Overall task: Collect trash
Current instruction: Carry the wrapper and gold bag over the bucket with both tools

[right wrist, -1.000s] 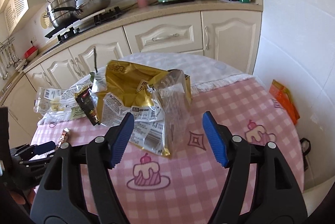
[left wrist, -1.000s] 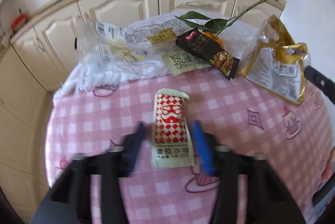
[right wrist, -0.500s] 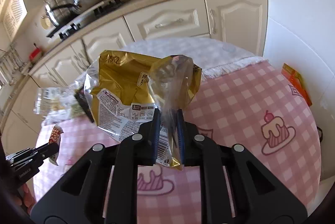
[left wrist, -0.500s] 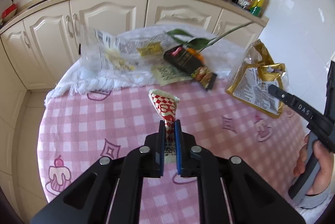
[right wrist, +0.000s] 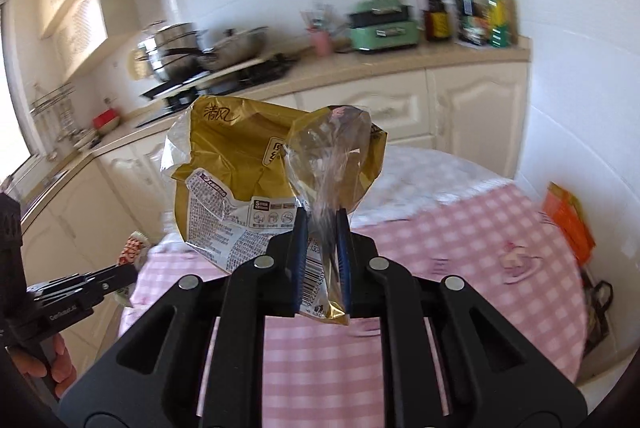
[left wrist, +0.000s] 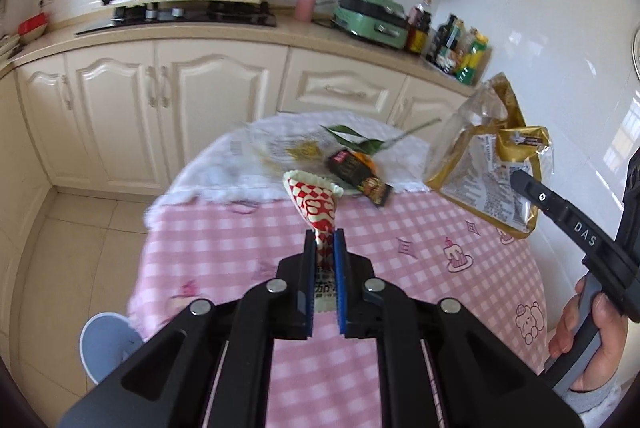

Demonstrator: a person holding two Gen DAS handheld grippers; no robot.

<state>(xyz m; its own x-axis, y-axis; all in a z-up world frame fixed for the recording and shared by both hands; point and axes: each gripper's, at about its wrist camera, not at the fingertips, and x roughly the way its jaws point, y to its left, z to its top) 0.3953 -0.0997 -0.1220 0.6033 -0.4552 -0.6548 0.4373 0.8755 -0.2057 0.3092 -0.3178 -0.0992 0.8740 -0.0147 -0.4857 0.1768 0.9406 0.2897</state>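
Observation:
My left gripper (left wrist: 324, 238) is shut on a red-and-white checkered snack wrapper (left wrist: 314, 201), lifted clear above the pink checked tablecloth (left wrist: 240, 240). My right gripper (right wrist: 322, 218) is shut on a gold and clear plastic bag (right wrist: 236, 163), which hangs in the air above the table. From the left wrist view the gold bag (left wrist: 486, 163) hangs at the right, pinched by the right gripper's fingers (left wrist: 524, 181). In the right wrist view the checkered wrapper (right wrist: 130, 252) shows at the left.
On the white cloth at the table's far side lie a dark snack packet (left wrist: 358, 177), a leafy stem (left wrist: 360, 143) and a clear printed bag (left wrist: 280, 147). An orange packet (right wrist: 570, 220) lies on the table's right edge. Cream cabinets (left wrist: 168, 107) stand behind, and a slipper (left wrist: 106, 344) on the floor.
Both grippers closed on their trash, the left on the checkered wrapper and the right on the gold bag, then lifted them off the table.

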